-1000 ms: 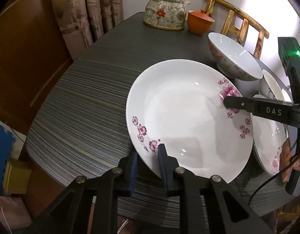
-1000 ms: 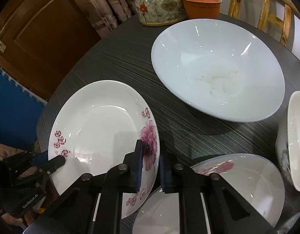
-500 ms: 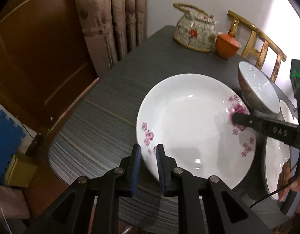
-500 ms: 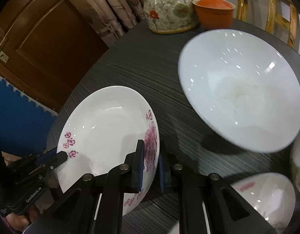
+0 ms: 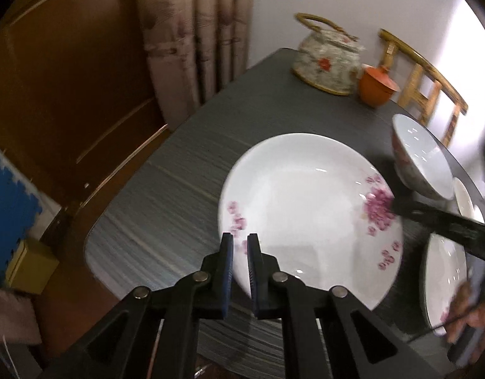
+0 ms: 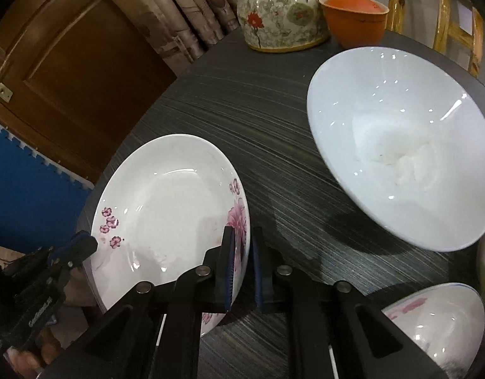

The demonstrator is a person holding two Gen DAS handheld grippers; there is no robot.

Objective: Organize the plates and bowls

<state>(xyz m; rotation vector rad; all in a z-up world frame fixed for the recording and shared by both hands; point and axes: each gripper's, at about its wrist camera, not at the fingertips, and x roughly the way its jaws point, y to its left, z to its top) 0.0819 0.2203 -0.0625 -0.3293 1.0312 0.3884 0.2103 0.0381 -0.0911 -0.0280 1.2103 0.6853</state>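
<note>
While both grippers' fingers are clamping opposite rims of the floral plate (image 5: 305,214), left gripper (image 5: 239,254) and right gripper (image 6: 242,259), you are carrying it above the surface (image 6: 274,120); the large bowl (image 6: 400,164) beyond your right fingers and second plate (image 5: 444,274) are waiting unstacked.

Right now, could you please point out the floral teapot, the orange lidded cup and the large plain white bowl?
floral teapot (image 6: 278,15), right wrist view, on its painted belly.
orange lidded cup (image 6: 354,23), right wrist view, on its side wall.
large plain white bowl (image 6: 397,164), right wrist view, on its inner bottom.
</note>
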